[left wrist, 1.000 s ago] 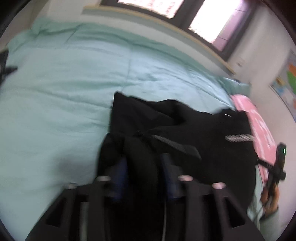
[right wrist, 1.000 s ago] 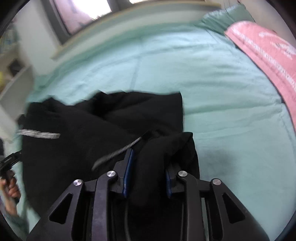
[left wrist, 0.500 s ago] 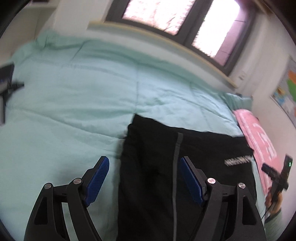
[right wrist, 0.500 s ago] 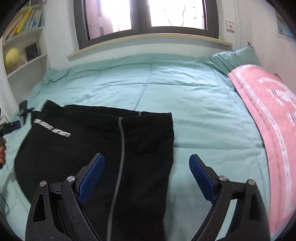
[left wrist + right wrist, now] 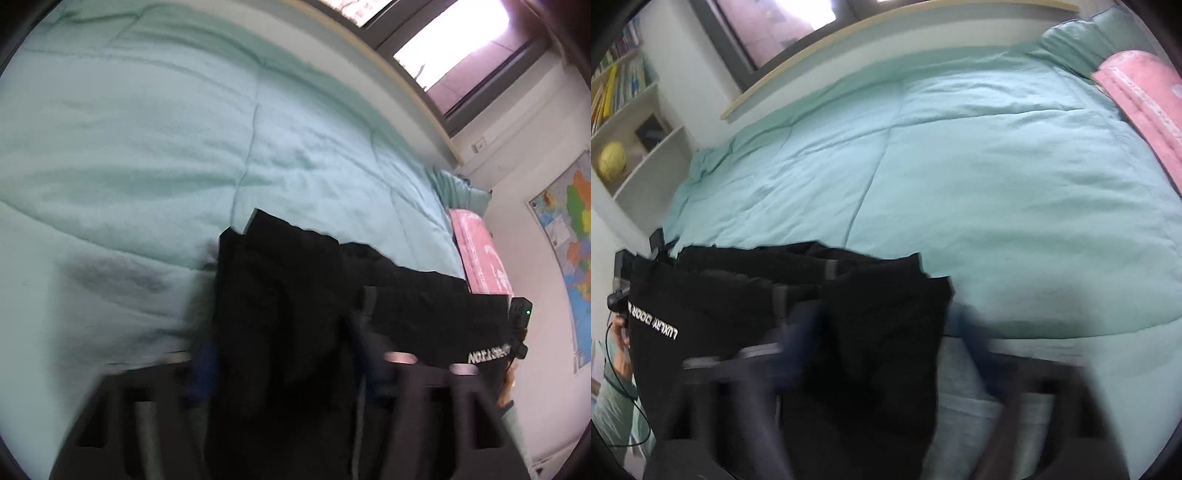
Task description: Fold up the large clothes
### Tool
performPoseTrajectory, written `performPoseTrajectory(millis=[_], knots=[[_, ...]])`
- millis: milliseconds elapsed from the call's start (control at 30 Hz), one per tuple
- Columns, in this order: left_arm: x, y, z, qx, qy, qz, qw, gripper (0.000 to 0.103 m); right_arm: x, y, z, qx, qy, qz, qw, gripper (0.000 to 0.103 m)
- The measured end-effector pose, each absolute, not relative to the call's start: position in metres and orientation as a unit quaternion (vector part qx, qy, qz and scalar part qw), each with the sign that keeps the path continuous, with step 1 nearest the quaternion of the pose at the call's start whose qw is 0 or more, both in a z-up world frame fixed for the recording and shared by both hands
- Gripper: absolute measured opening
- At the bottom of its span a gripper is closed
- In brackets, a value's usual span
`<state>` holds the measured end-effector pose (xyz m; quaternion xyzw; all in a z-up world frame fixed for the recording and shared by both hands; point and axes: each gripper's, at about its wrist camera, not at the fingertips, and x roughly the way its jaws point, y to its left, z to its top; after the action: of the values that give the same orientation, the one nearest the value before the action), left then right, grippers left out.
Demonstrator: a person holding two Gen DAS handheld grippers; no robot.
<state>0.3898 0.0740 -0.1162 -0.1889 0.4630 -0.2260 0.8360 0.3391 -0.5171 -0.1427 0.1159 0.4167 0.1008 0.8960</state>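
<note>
The black garment [image 5: 295, 314] lies on the green bed [image 5: 147, 147] at six o'clock, doubled for another fold. The left claw [image 5: 280, 354] straddles its edge, the right claw [image 5: 886, 328] likewise; blur hides whether either grips.

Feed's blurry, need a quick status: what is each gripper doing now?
Left gripper: closed on the black garment.
Right gripper: cannot be told; too blurred.

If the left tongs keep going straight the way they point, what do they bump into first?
Most likely the black clothes: the dark cloth already lies between the left tongs and stretches ahead of them. Past it comes the green bed cover. The picture is blurry, so depth is uncertain.
</note>
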Motion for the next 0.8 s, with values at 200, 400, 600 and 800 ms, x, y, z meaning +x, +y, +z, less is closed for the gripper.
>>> performPoseTrajectory(millis=[200,400,600,800], knots=[[0.345,0.076,-0.055,-0.152,0.378,-0.192,0.893,0.012,0.284,-0.480,-0.082,-0.019,0.339,0.005,0.941,0.018],[0.363,0.061,0.003,-0.149,0.333,-0.150,0.919,0.011,0.318,-0.462,-0.015,-0.052,0.302,-0.078,0.949,0.017],[0.431,0.046,-0.047,-0.132,0.398,-0.079,0.905,0.012,0.410,-0.450,-0.075,-0.070,0.391,-0.140,0.907,0.017],[0.465,0.031,-0.144,-0.107,0.490,-0.044,0.864,0.016,0.449,-0.444,-0.186,-0.082,0.494,-0.135,0.855,0.021]])
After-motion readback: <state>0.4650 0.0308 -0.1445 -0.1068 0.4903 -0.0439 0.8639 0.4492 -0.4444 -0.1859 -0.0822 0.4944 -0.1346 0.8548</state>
